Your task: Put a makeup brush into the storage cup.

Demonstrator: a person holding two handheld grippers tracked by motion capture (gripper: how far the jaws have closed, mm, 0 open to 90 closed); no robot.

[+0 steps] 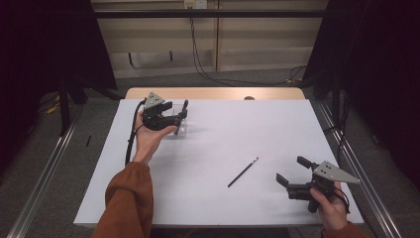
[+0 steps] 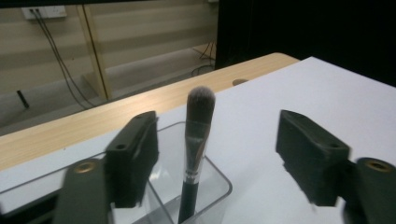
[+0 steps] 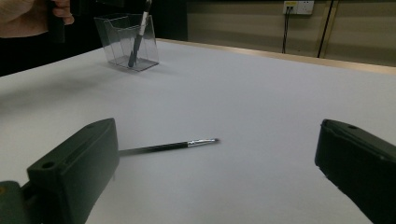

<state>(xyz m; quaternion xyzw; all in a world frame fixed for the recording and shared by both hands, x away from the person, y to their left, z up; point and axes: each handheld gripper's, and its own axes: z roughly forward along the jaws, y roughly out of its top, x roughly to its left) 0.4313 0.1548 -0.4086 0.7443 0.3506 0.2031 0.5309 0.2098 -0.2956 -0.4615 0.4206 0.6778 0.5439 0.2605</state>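
**One brush in the holder, one left on the tabletop**

The left hand-held gripper (image 1: 174, 118) hangs over the clear plastic holder (image 3: 127, 43) with its jaws spread and nothing between them. The thick makeup brush (image 2: 196, 144) stands upright in the holder, bristles up, directly ahead of and between those jaws, touched by neither. That half of the work looks finished.

The right hand-held gripper (image 1: 293, 173) is also released, jaws wide apart, low over the white tabletop (image 1: 223, 129). The thin brush (image 3: 168, 146) lies flat just in front of it, nearer its left jaw, with the tip pointing away. It is well apart from the holder, which stands far ahead and to the left of this gripper.

What remains, by my judgement: closing on the thin brush, carrying it across and standing it beside the first.
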